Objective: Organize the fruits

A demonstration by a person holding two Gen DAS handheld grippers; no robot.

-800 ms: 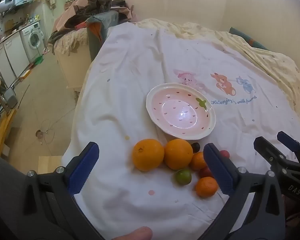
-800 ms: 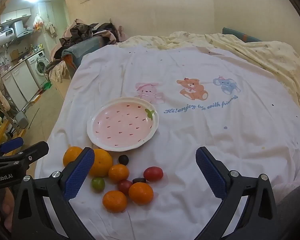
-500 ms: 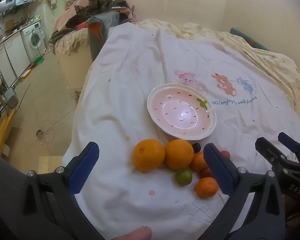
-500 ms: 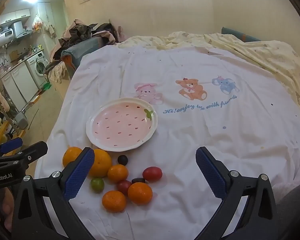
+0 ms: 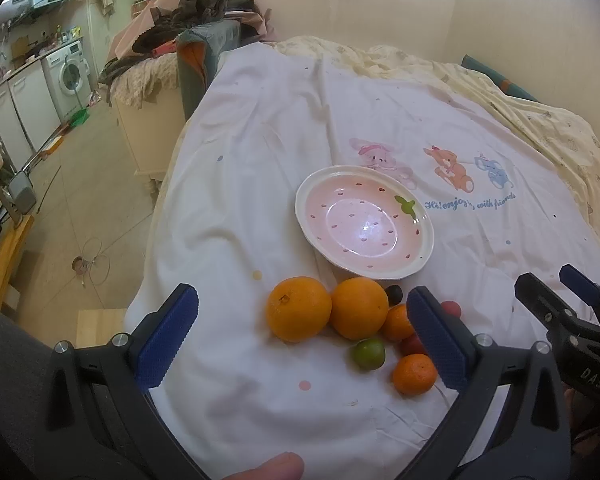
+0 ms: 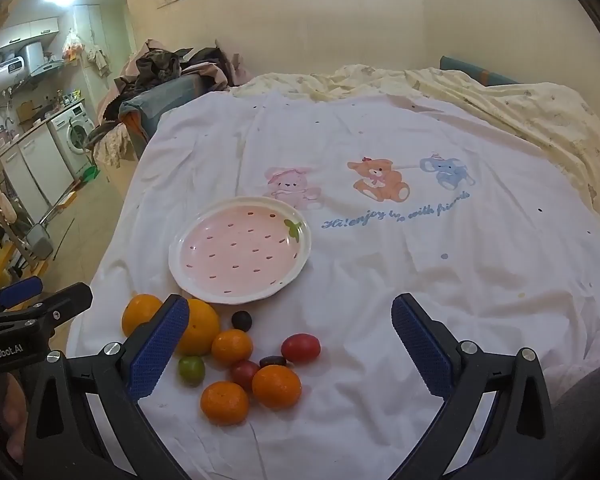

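A pink strawberry-pattern plate point(image 5: 420, 236) point(image 6: 180, 268) lies empty on the white bedsheet. In front of it is a cluster of fruit: two large oranges point(image 5: 298, 308) point(image 6: 198, 332), several small mandarins point(image 6: 276, 386), a green lime point(image 5: 369, 354) point(image 6: 191, 369), red tomatoes point(image 6: 300, 347) and a dark grape point(image 6: 241, 320). My left gripper point(image 5: 300, 336) is open above the large oranges. My right gripper point(image 6: 290, 346) is open above the small fruit. Both are empty.
The white sheet point(image 6: 420, 260) with cartoon animal print covers a bed. A pile of clothes point(image 5: 196, 12) lies at the far left corner. The bed's left edge drops to a tiled floor point(image 5: 80, 200) with a washing machine point(image 5: 70, 76) beyond.
Both views shifted very slightly; the scene and the fruit are in the same places. Both grippers stay open.
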